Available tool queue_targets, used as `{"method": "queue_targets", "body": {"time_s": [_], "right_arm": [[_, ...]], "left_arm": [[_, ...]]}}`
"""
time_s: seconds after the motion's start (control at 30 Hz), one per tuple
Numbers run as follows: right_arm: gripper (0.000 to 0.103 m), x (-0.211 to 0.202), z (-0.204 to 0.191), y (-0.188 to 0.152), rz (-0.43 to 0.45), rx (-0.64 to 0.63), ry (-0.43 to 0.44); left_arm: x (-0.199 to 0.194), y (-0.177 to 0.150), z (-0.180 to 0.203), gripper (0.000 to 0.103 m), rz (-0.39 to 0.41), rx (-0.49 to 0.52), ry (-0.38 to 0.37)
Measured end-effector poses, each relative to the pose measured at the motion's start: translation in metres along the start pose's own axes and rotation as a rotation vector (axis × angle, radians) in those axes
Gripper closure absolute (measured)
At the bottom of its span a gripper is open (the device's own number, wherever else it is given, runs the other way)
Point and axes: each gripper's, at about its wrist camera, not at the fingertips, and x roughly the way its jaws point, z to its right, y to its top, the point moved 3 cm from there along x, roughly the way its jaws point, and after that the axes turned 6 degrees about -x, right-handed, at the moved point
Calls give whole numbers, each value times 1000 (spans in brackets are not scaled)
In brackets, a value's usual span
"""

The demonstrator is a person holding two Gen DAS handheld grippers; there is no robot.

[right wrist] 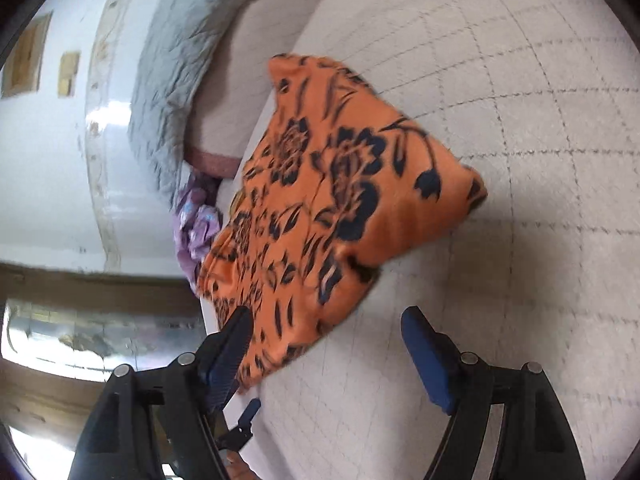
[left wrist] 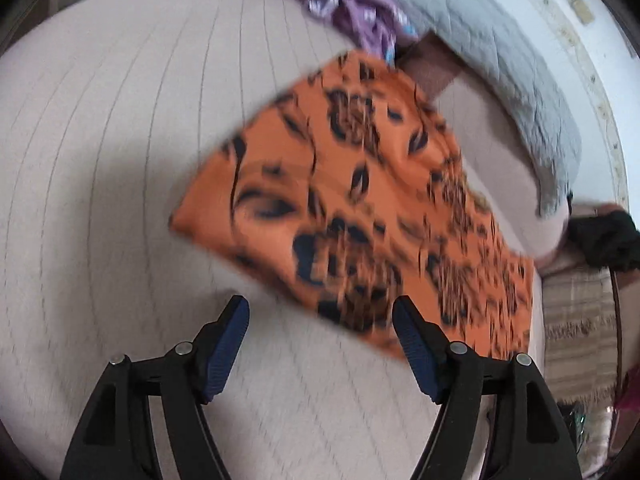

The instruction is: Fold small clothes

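Both grippers' jaws apart (empty), w/ orange floral cloth (left wrist: 360, 216) folded on bed (left wrist: 120, 160).

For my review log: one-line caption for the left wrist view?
Open left gripper above folded orange floral garment on quilted bed.

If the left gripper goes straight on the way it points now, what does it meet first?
Most likely the near edge of the orange cloth, which lies just ahead of the open left gripper on the bed cover. The picture is blurred, so depth is uncertain.
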Motion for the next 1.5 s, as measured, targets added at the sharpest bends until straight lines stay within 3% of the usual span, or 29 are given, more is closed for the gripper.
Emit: {"method": "queue_targets", "body": {"time_s": [0.27,0.33,0.4,0.43,0.6,0.87,1.0,1.17,1.23,1.3,1.5], "right_arm": [[23,22,6,41,195,30,-19],[24,27,-5,44,237,-35,-60],[47,37,-13,45,215,-110,-121],[81,43,-12,45,167,-111,-117],[83,27,-25,41,192,-174,-115],[85,-43,-55,-8,242,-314,-88],[85,-78,-42,-41,241,-309,-69],[85,-109,-1,-77,221,-246,-80],[85,-96,19,-79,172,-213,-131],[84,-80,34,-77,121,-206,-175],[76,-86,52,-71,83,-71,-56]], "left_arm": [[20,29,-3,24,86,-101,-121],[19,32,-3,31,102,-118,-125],[17,33,-1,64,115,-68,-77],[19,33,1,66,124,-44,-61],[16,38,11,83,139,16,-60],[-53,13,16,85,173,124,-96],[-88,-27,-1,85,173,159,-93],[-98,-86,-24,84,99,199,-14],[-87,-94,-37,84,69,197,20],[-81,-95,-46,80,60,168,7],[-109,-89,-29,71,79,226,31]]}}
